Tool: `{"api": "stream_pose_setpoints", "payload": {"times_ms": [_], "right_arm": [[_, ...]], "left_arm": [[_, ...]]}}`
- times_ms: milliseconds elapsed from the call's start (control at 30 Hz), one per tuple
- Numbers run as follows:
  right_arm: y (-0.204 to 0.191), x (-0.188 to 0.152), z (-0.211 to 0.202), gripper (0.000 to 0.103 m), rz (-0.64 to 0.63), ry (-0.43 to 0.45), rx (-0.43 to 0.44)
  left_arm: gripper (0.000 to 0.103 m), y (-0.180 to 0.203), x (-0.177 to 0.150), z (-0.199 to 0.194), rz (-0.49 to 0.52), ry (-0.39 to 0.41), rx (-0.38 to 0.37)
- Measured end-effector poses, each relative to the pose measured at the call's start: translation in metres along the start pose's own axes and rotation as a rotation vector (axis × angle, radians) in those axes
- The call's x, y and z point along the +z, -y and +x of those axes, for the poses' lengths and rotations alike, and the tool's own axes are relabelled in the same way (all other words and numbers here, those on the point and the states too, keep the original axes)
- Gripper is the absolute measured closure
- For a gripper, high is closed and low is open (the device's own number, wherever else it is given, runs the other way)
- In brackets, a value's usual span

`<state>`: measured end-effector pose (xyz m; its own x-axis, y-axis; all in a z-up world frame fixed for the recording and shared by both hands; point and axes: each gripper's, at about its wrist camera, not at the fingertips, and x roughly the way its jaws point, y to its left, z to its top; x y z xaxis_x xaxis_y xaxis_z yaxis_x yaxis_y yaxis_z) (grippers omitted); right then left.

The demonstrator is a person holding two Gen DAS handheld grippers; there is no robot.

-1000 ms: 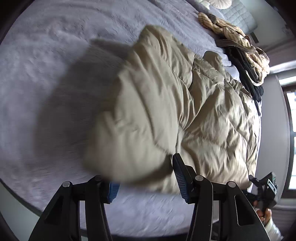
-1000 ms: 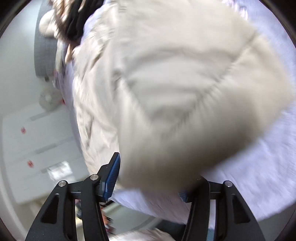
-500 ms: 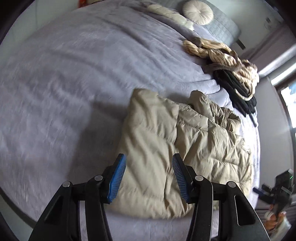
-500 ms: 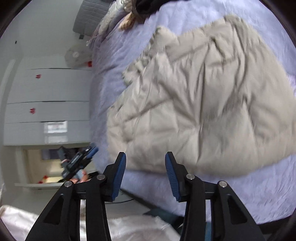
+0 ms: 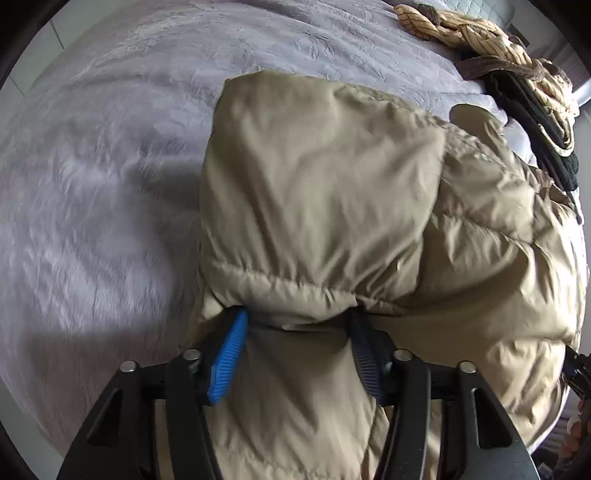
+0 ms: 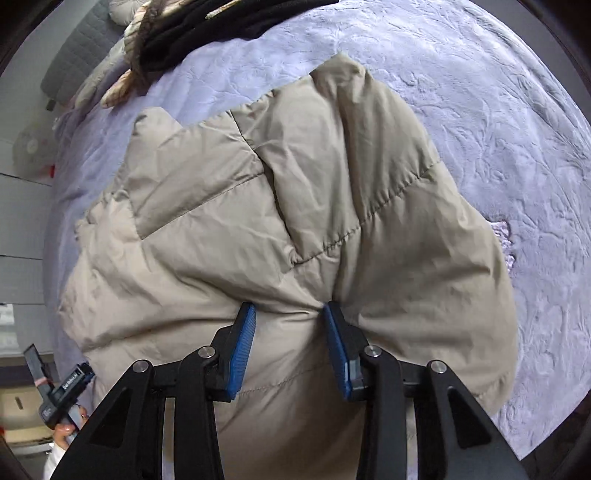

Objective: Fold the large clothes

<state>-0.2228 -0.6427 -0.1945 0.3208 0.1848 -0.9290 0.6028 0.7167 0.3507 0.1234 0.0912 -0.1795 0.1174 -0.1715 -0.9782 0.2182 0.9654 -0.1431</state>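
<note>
A beige puffer jacket (image 5: 332,206) lies folded on a grey-lilac bedspread (image 5: 110,166). My left gripper (image 5: 295,325) stands over its near edge, with padded fabric bulging between the blue pads (image 5: 231,350); the jaws are wide apart. In the right wrist view the same jacket (image 6: 277,206) fills the middle. My right gripper (image 6: 290,314) presses into its near edge, with a fold of fabric bunched between its pads (image 6: 243,339), jaws partly apart.
A pile of other clothes, tan striped (image 5: 480,33) and black (image 5: 535,122), lies at the far side of the bed. It shows in the right wrist view as a dark heap (image 6: 221,26). The bed's edge and white cupboards are at the left (image 6: 22,221).
Both grippers have come down from above the bed onto the jacket's near edge. Fabric now sits between the pads of each. The right jaws stand closer together than before.
</note>
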Motion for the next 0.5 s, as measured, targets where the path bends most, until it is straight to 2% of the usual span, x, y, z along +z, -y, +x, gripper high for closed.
{"api": "stream_pose_setpoints", "payload": {"times_ms": [100, 233, 500], "right_arm": [[-0.01, 0.005, 0.0, 0.062, -0.014, -0.015, -0.032], [-0.022, 0.003, -0.018, 0.06, -0.044, -0.003, -0.053], [-0.049, -0.047, -0.05, 0.056, -0.061, 0.015, -0.02]], "left_arm": [[0.044, 0.003, 0.006, -0.003, 0.004, -0.014, 0.017], [0.044, 0.001, 0.0, -0.035, 0.019, 0.023, 0.011], [0.044, -0.005, -0.026, -0.087, 0.056, 0.055, -0.014]]}}
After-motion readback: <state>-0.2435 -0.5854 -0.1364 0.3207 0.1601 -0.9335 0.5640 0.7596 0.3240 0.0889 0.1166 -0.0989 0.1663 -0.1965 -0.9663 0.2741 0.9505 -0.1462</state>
